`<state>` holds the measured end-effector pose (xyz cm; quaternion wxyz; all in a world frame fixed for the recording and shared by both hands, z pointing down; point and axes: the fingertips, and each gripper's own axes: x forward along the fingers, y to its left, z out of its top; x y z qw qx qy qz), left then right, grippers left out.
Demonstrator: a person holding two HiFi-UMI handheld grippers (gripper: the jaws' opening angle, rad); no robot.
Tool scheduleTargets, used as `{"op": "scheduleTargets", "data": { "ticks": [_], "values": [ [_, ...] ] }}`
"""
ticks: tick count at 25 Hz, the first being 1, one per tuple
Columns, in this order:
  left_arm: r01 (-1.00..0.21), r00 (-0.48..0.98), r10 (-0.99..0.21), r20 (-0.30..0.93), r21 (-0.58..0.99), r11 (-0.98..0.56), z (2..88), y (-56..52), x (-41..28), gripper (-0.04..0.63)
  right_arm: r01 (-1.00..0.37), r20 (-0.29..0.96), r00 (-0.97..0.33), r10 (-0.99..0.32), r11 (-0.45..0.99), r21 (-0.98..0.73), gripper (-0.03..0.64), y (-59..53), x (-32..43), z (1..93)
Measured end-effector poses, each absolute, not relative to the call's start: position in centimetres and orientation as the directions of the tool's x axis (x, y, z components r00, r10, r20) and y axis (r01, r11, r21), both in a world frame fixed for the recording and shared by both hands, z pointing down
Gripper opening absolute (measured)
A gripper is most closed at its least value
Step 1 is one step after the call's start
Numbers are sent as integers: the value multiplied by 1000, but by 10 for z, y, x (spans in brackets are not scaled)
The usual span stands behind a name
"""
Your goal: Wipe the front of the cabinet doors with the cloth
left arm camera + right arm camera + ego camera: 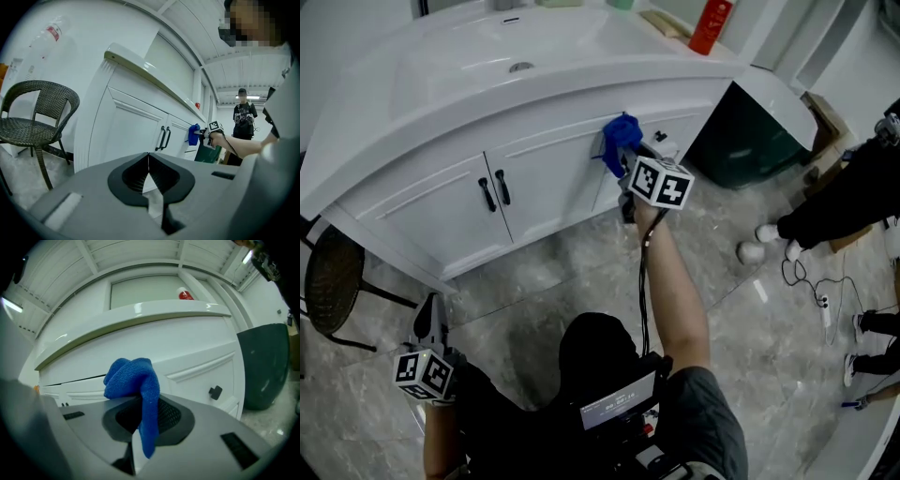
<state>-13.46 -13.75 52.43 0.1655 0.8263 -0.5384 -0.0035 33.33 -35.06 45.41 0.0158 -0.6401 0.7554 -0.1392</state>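
Two grippers showed in the head view. At centre frame, the right gripper pinched a blue cloth in its fingers, raised to the white cabinet doors, apparently for wiping. At lower left, the left gripper hung idle, its fingers closed on nothing.

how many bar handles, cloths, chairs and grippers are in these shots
black bar handles: 2
blue cloth: 1
wicker chair: 1
grippers: 2, left gripper and right gripper
total: 6
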Motion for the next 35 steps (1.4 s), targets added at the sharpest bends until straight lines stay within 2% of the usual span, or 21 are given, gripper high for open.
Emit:
{"op": "scheduleTargets", "data": {
  "ticks": [3,5,12,16,23,27,35],
  "values": [
    [-885,429,-889,162,274,-377,520,-138,-130,3,-960,153,-169,-974,127,-248,49,-340,338,457],
    [-883,430,-888,163,282,-376,523,-137,-129,3,-950,140,-209,-968,167,-265,49,-332,317,459],
    [-893,412,-888,204,283,-350,537,-121,-139,3,-812,51,-512,-857,465,-352,49,-307,157,482],
    [-908,373,-901,223,286,-305,545,-109,-157,3,-771,48,-592,-805,548,-324,49,-314,94,495],
    [-925,312,-922,228,296,-240,546,-101,-184,3,-799,61,-564,-824,525,-293,49,-327,107,500],
    [-911,358,-909,216,294,-289,541,-107,-166,3,-873,105,-475,-873,453,-184,49,-330,152,503],
    [-885,443,-874,197,252,-392,528,-115,-121,3,-955,135,-287,-949,272,-117,49,-347,253,521]
  ]
}}
